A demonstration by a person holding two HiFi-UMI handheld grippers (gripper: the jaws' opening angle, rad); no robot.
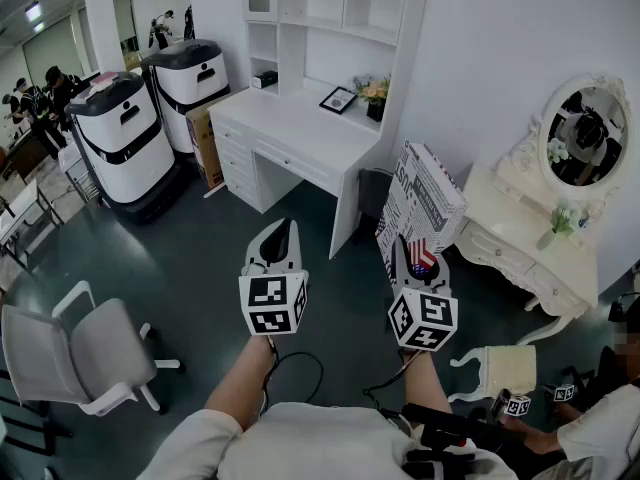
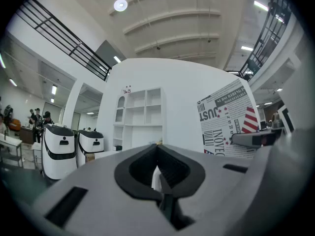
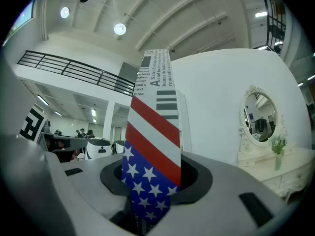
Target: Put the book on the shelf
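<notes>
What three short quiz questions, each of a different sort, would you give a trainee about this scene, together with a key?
1. True or false: the book already stands in the white shelf unit.
2. Which gripper's jaws are closed on the book? A: the left gripper. B: the right gripper. C: both.
3. Fill in the missing word: on the ornate dressing table stands an oval ____.
Key: 1 false; 2 B; 3 mirror.

Right tongs (image 1: pixel 410 260) clasping newsprint book (image 1: pixel 428 200), left tongs (image 1: pixel 281 236) beside, shelf (image 1: pixel 330 13) ahead
</notes>
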